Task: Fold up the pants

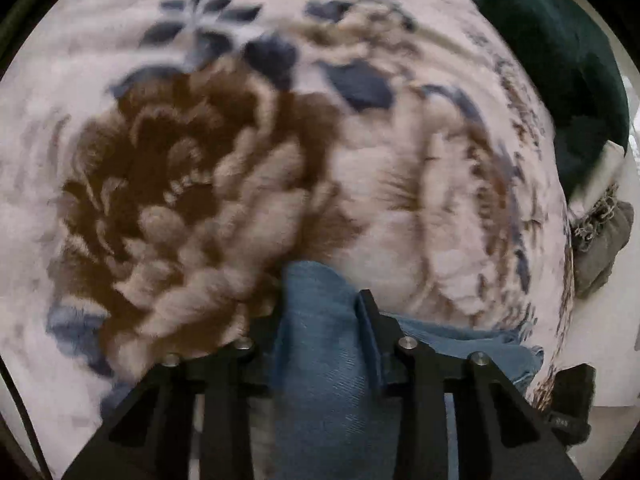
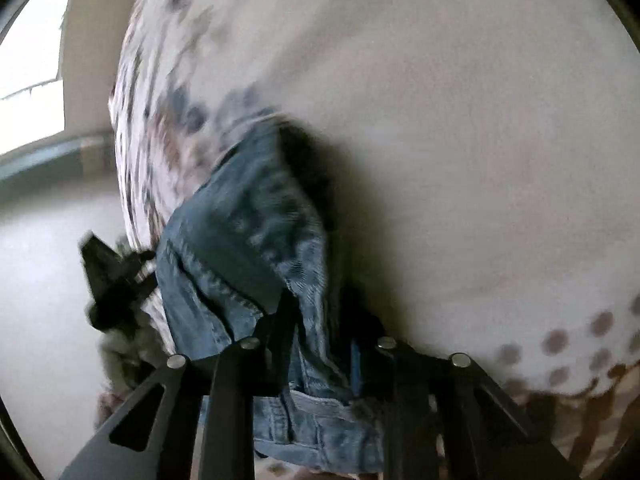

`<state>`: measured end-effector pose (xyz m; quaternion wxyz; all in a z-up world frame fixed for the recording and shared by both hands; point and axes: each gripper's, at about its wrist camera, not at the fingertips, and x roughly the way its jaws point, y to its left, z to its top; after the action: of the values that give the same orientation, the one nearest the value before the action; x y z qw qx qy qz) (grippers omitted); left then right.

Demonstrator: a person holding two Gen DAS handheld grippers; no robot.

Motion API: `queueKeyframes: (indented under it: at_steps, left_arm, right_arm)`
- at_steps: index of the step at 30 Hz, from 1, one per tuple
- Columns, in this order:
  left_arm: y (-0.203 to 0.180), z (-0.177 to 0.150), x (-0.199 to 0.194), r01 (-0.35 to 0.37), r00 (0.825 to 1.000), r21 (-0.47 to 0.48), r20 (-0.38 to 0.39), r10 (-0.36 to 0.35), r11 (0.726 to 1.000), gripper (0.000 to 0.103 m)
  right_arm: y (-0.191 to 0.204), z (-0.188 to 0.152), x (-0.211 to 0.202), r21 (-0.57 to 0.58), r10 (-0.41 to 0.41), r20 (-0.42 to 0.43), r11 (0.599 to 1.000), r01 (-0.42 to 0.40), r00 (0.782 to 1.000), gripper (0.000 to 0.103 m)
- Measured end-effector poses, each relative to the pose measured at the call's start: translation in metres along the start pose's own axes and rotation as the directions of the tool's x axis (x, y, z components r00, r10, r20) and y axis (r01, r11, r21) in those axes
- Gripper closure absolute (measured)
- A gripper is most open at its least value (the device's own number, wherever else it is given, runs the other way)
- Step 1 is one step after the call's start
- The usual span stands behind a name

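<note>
Jeans: bunched between the fingers of your left claw and right claw, both clamped narrow on denim (floral blanket beneath).

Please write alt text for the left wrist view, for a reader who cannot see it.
The left hand-held gripper pinches blue denim pants above a blurred floral blanket. A dark green cloth lies at upper right.
</note>
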<state>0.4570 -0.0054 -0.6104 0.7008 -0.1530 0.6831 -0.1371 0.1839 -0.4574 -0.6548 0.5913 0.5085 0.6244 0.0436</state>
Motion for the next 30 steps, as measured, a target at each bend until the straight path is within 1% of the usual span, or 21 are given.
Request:
queueKeyframes:
  at_steps: [2, 4, 5, 6, 7, 8, 9, 10, 11, 12, 14, 15, 17, 19, 21, 23, 25, 27, 28, 29, 30]
  left_arm:
    - [0.004, 0.003, -0.003, 0.036, 0.999, -0.026, -0.005, -0.036, 0.999, 0.071]
    - [-0.004, 0.001, -0.012, 0.028, 1.000, 0.003, -0.008, -0.028, 1.000, 0.070]
    - [-0.006, -0.001, -0.017, 0.029, 1.000, 0.009, -0.010, -0.029, 1.000, 0.069]
    - [-0.009, -0.006, -0.026, 0.040, 0.999, 0.008, -0.004, -0.039, 0.999, 0.067]
    - [-0.009, -0.011, -0.035, 0.050, 0.999, 0.000, 0.012, -0.050, 0.999, 0.064]
    - [-0.008, -0.019, -0.045, 0.045, 0.998, -0.013, 0.037, -0.044, 0.999, 0.051]
    - [-0.009, -0.028, -0.053, 0.026, 0.998, -0.011, 0.060, -0.025, 1.000, 0.031]
    - [-0.012, -0.040, -0.059, -0.001, 0.998, 0.024, 0.070, -0.001, 1.000, 0.022]
    - [-0.015, -0.051, -0.060, -0.012, 0.998, 0.065, 0.063, 0.008, 0.998, 0.015]
    - [-0.017, -0.066, -0.057, -0.012, 0.999, 0.095, 0.034, 0.009, 0.995, 0.015]
    - [-0.014, -0.091, -0.044, 0.019, 0.998, 0.090, -0.055, -0.015, 0.996, 0.015]
    - [-0.012, -0.106, -0.034, 0.044, 0.996, 0.069, -0.086, -0.038, 0.997, 0.015]
    - [-0.006, -0.124, -0.021, 0.042, 0.994, 0.039, -0.099, -0.038, 0.998, 0.015]
    - [-0.002, -0.133, -0.021, 0.049, 0.997, 0.028, -0.053, -0.047, 0.998, 0.015]
    - [-0.001, -0.135, -0.021, 0.062, 0.997, 0.027, -0.054, -0.060, 0.998, 0.013]
    - [-0.004, -0.135, -0.021, 0.066, 0.996, 0.039, -0.069, -0.063, 0.997, 0.012]
    - [-0.007, -0.134, -0.022, 0.056, 0.995, 0.050, -0.081, -0.052, 0.997, 0.012]
    - [-0.003, -0.132, -0.024, 0.078, 0.994, 0.033, -0.085, -0.075, 0.996, 0.012]
    - [-0.003, -0.128, -0.022, 0.092, 0.992, 0.020, -0.084, -0.090, 0.996, 0.012]
    - [0.000, -0.129, -0.020, 0.106, 0.991, 0.010, -0.082, -0.105, 0.994, 0.011]
    - [0.004, -0.128, -0.018, 0.119, 0.990, 0.000, -0.079, -0.119, 0.993, 0.010]
  right_arm:
    - [-0.007, 0.003, 0.005, 0.029, 0.028, -0.017, 0.999, -0.027, 0.999, 0.080]
    - [0.000, 0.003, 0.005, 0.008, -0.005, -0.028, 1.000, 0.005, 1.000, 0.075]
    - [0.003, 0.002, 0.005, 0.020, 0.000, -0.044, 1.000, 0.001, 0.999, 0.066]
    - [0.005, 0.002, 0.005, 0.030, 0.010, -0.056, 1.000, -0.008, 0.998, 0.048]
    - [0.008, -0.001, 0.003, 0.026, 0.014, -0.060, 1.000, -0.012, 0.998, 0.038]
    - [0.009, -0.005, 0.000, 0.005, 0.005, -0.054, 1.000, -0.005, 0.999, 0.026]
    - [0.010, -0.009, -0.003, -0.013, 0.001, -0.053, 1.000, -0.002, 0.999, 0.023]
    - [0.009, -0.015, -0.001, -0.025, -0.009, -0.071, 1.000, 0.008, 0.997, 0.022]
    - [0.004, -0.021, 0.006, -0.020, -0.040, -0.113, 0.999, 0.038, 0.993, 0.022]
    - [-0.001, -0.026, 0.012, -0.008, -0.040, -0.129, 0.999, 0.040, 0.991, 0.022]
    - [-0.008, -0.032, 0.017, -0.001, -0.007, -0.103, 1.000, 0.007, 0.995, 0.022]
    - [-0.008, -0.032, 0.018, 0.008, 0.007, -0.089, 1.000, -0.006, 0.996, 0.034]
    - [-0.009, -0.034, 0.018, 0.004, 0.000, -0.090, 1.000, 0.001, 0.996, 0.064]
    - [0.005, -0.034, 0.012, -0.052, -0.021, -0.065, 0.998, 0.018, 0.998, 0.074]
    - [0.018, -0.031, 0.005, -0.115, -0.086, -0.031, 0.990, 0.082, 0.996, 0.076]
    - [0.022, -0.024, 0.002, -0.134, -0.129, -0.001, 0.983, 0.128, 0.992, 0.074]
    - [0.016, -0.020, 0.007, -0.126, -0.165, -0.038, 0.979, 0.159, 0.986, 0.064]
    - [0.011, -0.018, 0.013, -0.045, -0.127, -0.066, 0.991, 0.124, 0.990, 0.050]
    - [0.005, -0.021, 0.007, 0.008, -0.089, -0.057, 0.996, 0.090, 0.994, 0.044]
    - [-0.004, -0.026, 0.002, 0.048, -0.051, -0.040, 0.997, 0.053, 0.998, 0.033]
    - [-0.009, -0.031, -0.003, 0.074, -0.010, -0.017, 0.997, 0.011, 1.000, 0.029]
